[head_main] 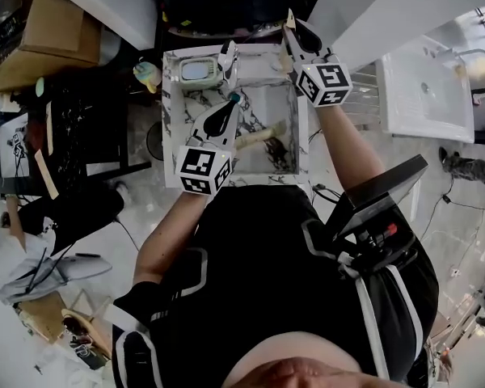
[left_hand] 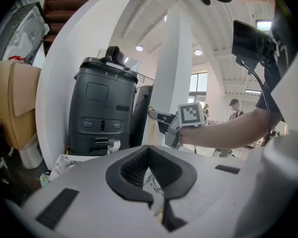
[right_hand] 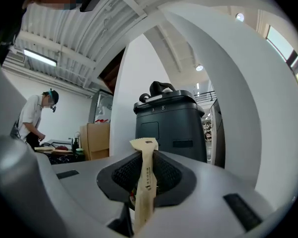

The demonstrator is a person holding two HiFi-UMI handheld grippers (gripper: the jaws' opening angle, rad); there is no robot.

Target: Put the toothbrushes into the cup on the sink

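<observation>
Two toothbrushes: one paper-wrapped toothbrush (right_hand: 144,190) pinched in my right tool (head_main: 293,32) at sink (head_main: 170,128) far edge; second toothbrush (head_main: 261,137) lies in basin. One cup (head_main: 196,71) at sink's far left corner. My left tool (left_hand: 149,151) pressed together, empty.

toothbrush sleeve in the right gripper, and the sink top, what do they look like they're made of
Toothbrush sleeve, pinched in the right gripper: looks like matte tan kraft paper, with a zigzag-cut top edge and small dark print. Sink top: white with dark veins, so marble or a marble-look surface; the head view cannot settle which.
</observation>
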